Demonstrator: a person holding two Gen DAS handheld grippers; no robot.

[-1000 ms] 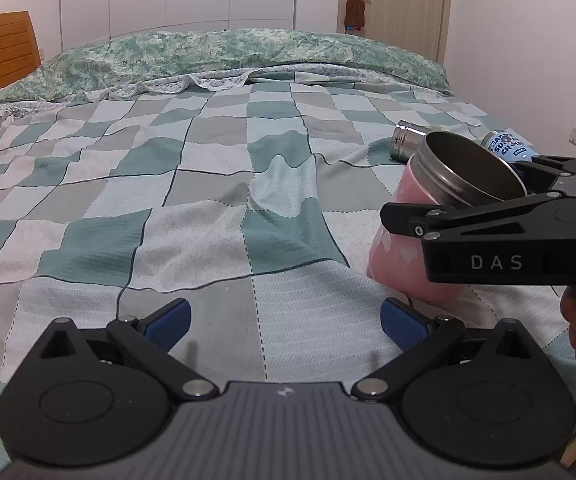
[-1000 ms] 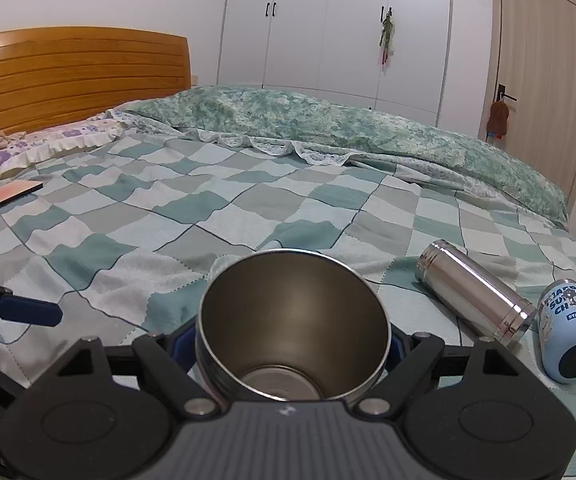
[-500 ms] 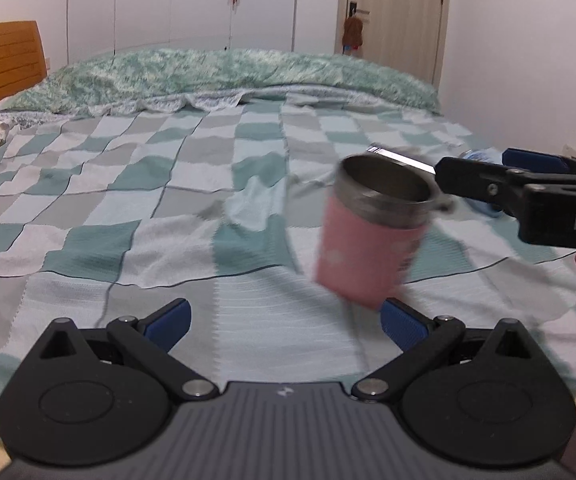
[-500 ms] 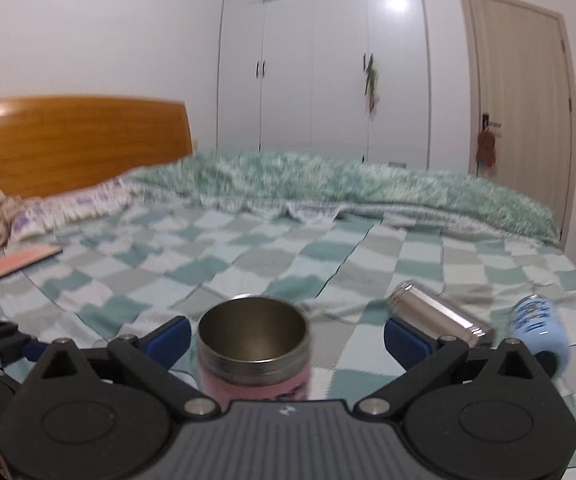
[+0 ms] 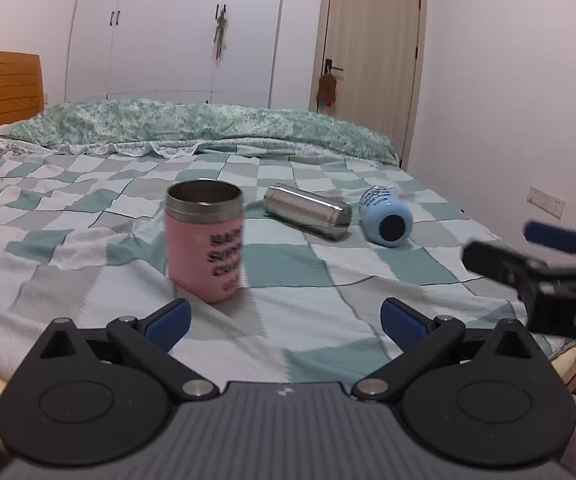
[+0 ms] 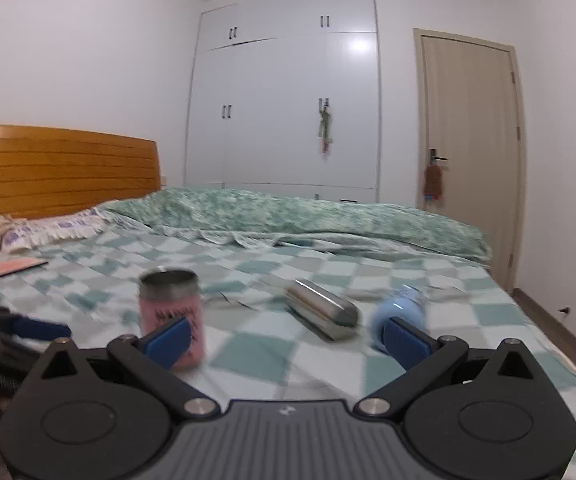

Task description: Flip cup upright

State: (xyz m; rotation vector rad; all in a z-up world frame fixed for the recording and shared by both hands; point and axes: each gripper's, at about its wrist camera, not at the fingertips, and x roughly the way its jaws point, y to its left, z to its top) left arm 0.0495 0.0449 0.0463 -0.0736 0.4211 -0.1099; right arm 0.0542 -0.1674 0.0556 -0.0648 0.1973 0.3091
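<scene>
The pink cup with a steel rim stands upright, mouth up, on the checked bedspread; it also shows in the right wrist view. My left gripper is open and empty, short of the cup. My right gripper is open and empty, pulled back from the cup, and shows at the right edge of the left wrist view.
A steel flask and a light blue cup lie on their sides to the right of the pink cup. A pink phone lies near the pillows. A wooden headboard is at the left, and a door at the back right.
My right gripper let go of the pink cup, which now stands upright on the bed. Both grippers have pulled back and risen.
</scene>
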